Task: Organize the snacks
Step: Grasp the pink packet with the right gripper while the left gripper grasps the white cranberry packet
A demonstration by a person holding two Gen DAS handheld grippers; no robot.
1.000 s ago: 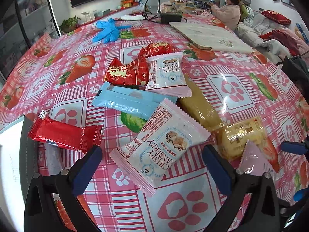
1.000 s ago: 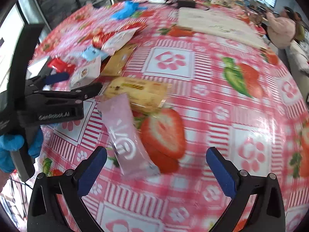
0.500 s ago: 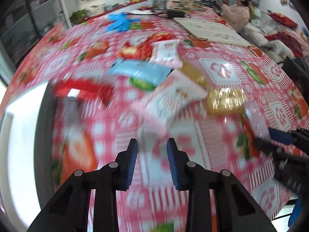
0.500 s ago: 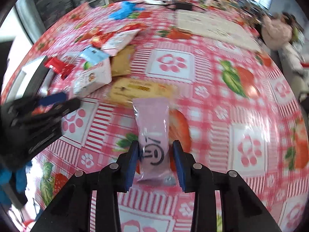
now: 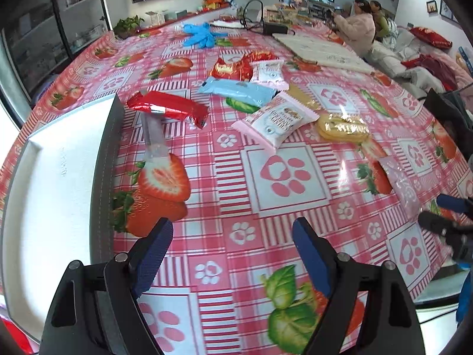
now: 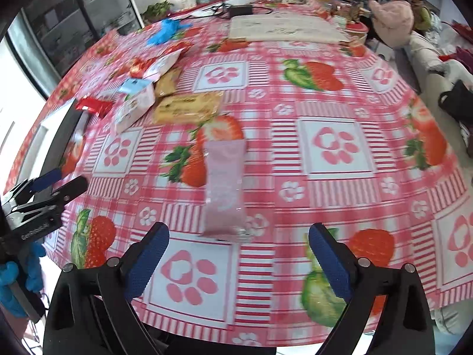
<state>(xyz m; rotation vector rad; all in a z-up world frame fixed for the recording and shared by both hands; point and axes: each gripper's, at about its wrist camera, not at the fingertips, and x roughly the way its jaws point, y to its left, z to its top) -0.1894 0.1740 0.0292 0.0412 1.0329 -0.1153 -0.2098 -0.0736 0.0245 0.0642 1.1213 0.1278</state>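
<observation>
Left wrist view: the left gripper (image 5: pixel 233 247) hangs spread wide, nothing between its fingers, over the strawberry tablecloth (image 5: pixel 283 174). A white tray (image 5: pixel 56 174) sits at the table's left edge; a red packet (image 5: pixel 168 108) lies just beside it, the white cranberry packet (image 5: pixel 278 119) mid-table.

Right wrist view: the right gripper (image 6: pixel 239 254) gapes too, empty, the pink packet (image 6: pixel 225 188) lying flat just ahead near the table's front edge.

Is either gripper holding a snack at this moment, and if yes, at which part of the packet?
Nothing is held. The left gripper and right gripper are both open, and the pink packet lies on the table ahead of the right fingers.
</observation>
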